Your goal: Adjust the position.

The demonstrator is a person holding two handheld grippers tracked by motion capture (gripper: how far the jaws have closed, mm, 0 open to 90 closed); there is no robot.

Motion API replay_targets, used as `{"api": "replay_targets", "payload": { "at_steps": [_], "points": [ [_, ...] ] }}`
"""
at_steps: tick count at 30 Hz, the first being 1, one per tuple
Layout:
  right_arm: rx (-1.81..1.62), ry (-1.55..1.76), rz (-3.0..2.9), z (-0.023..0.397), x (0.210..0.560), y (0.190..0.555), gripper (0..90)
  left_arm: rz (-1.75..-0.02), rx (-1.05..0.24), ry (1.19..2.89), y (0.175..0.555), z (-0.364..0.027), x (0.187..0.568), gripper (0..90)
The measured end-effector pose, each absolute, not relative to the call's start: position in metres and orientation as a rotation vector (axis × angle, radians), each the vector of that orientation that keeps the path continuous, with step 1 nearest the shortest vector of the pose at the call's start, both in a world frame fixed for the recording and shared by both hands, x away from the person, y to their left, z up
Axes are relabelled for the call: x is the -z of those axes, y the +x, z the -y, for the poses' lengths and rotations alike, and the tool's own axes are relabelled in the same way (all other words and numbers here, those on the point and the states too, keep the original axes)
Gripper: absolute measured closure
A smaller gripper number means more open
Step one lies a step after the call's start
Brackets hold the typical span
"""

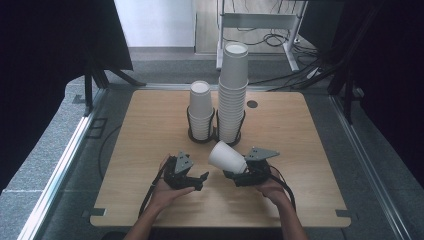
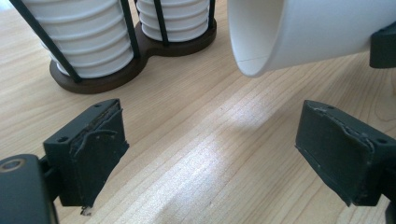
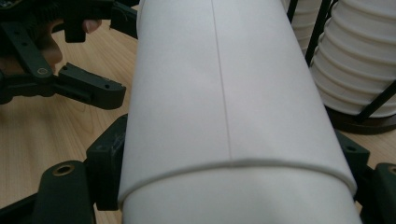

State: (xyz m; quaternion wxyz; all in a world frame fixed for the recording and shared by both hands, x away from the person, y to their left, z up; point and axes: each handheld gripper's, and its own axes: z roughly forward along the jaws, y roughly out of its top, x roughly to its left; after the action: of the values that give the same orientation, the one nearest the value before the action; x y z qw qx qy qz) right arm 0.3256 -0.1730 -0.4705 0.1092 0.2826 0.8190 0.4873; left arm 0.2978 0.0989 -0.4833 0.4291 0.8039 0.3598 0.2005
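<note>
Right gripper (image 1: 239, 172) clamped on white paper cup (image 1: 226, 156) — light, thin-walled, crushable; hold mid-body, gently. Left gripper (image 1: 199, 180) jaws apart, empty.

Each hand-held gripper, left (image 1: 192, 179) and right (image 1: 239, 176), is matte black with blocky jaws, a grey three-cornered plate on top, small screw holes and a black trailing cable.
</note>
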Motion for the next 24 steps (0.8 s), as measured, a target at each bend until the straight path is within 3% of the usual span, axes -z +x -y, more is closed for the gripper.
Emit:
{"api": "replay_targets", "payload": {
  "at_steps": [10, 24],
  "points": [
    [-1.508, 0.882, -2.349, 0.182, 0.478, 0.321, 21.9, -0.917, -0.486, 2.0, 0.296, -0.096, 0.486, 8.5],
    [-1.64, 0.882, -2.206, 0.179, 0.482, 0.315, 21.9, -0.958, -0.362, 1.947, 0.299, -0.101, 0.488, 8.5]
  ]
}}
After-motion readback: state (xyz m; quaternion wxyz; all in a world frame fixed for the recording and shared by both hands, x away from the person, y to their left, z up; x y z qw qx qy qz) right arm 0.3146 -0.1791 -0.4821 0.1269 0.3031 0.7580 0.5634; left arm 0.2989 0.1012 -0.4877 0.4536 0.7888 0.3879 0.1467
